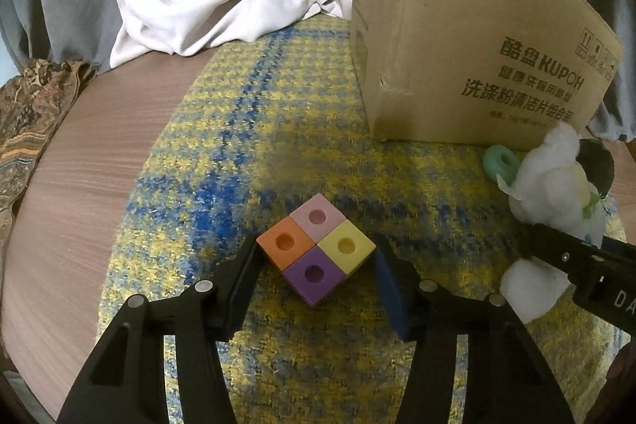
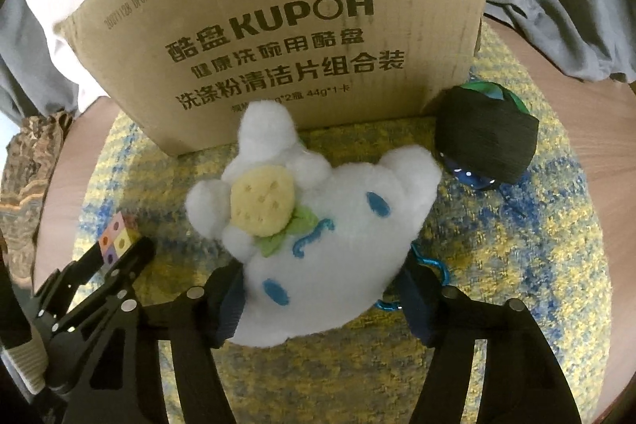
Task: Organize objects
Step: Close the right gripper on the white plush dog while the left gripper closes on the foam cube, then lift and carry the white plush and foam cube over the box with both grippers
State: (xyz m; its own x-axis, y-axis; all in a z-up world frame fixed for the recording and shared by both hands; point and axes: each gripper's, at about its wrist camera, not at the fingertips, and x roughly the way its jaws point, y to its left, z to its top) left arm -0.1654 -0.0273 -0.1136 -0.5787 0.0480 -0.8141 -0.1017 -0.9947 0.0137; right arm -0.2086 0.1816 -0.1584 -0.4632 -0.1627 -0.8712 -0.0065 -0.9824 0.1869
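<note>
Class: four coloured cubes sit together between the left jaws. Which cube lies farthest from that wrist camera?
The pink cube. It forms the far corner of the cluster, toward the cardboard box, while the purple cube lies nearest.

Left hand-held gripper point(image 1: 316, 265) spread wide; right hand-held gripper point(image 2: 322, 289) clamped

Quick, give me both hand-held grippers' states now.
Left hand-held gripper: open, fingers either side of the four-colour block, not clamped.
Right hand-held gripper: around the white plush toy; grip cannot be told.
</note>
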